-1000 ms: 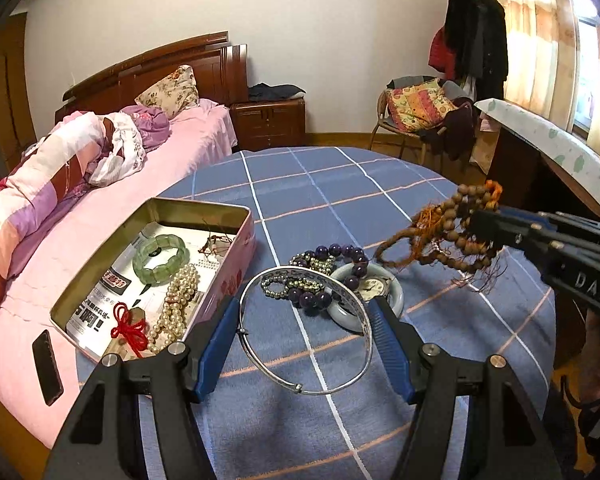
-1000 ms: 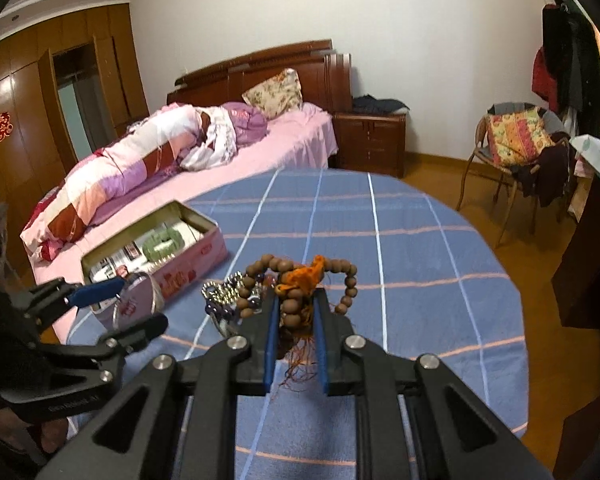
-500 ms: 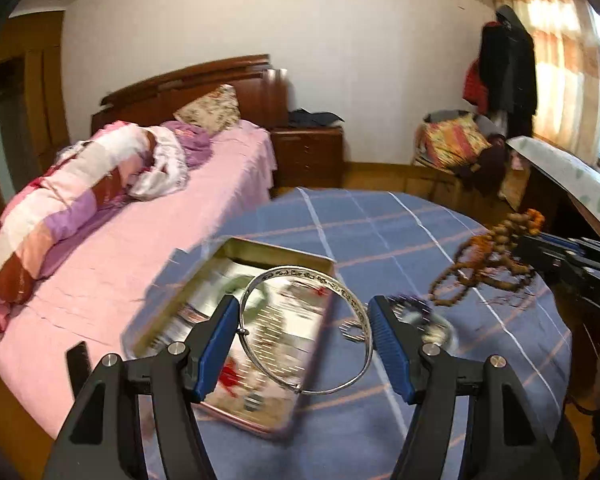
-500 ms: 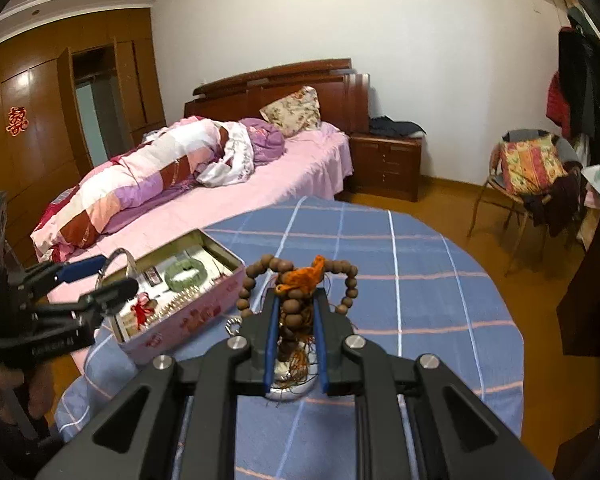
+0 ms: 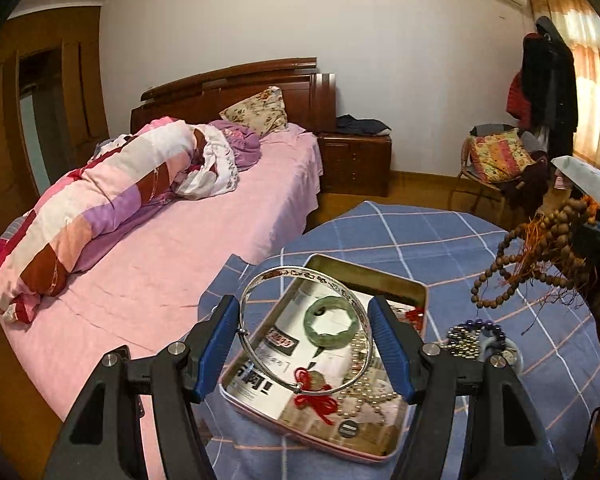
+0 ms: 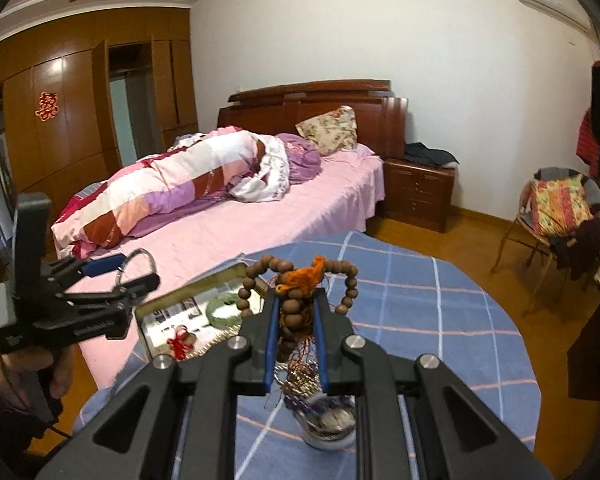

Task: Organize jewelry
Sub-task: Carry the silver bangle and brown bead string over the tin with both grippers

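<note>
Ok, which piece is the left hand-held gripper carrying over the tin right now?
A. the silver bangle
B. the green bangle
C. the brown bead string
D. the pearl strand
A: the silver bangle spans between the blue pads of the left hand-held gripper above the tin, while the green bangle lies inside it and the brown bead string is in the right hand-held gripper.

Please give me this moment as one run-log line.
left gripper: shut on silver bangle, above open tin | right gripper: shut on wooden bead string | remaining pile: on table
</note>
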### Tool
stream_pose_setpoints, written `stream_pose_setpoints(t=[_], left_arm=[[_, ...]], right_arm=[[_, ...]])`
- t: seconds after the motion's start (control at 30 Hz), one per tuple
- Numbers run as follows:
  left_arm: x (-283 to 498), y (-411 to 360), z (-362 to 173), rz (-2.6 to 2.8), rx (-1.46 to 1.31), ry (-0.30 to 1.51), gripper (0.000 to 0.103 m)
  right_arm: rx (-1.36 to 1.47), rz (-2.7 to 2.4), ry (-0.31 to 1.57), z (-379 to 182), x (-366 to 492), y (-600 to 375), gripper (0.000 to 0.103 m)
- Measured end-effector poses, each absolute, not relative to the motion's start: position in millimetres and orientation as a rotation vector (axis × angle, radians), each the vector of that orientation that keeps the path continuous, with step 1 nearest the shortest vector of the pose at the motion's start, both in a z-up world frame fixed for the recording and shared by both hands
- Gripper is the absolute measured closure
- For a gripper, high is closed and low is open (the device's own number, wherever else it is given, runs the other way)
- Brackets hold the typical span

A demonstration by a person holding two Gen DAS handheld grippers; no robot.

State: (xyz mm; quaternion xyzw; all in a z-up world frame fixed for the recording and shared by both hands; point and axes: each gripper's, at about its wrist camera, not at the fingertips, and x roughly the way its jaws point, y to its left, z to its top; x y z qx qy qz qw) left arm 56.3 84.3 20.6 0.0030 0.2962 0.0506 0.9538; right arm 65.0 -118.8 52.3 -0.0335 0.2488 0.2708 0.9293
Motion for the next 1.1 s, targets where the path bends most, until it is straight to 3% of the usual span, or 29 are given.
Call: stream_pose_setpoints(t=[0.43, 1.1], left_arm=[[67, 100, 9, 0.092, -0.011, 0.629, 0.036], [78, 100, -18, 0.063, -0.008, 0.704, 0.036]], right_arm=[[-0.098, 0.638, 0.503, 52, 70, -59, 0.085], [-0.106, 0.643, 0.611, 6, 87, -25, 0.085]])
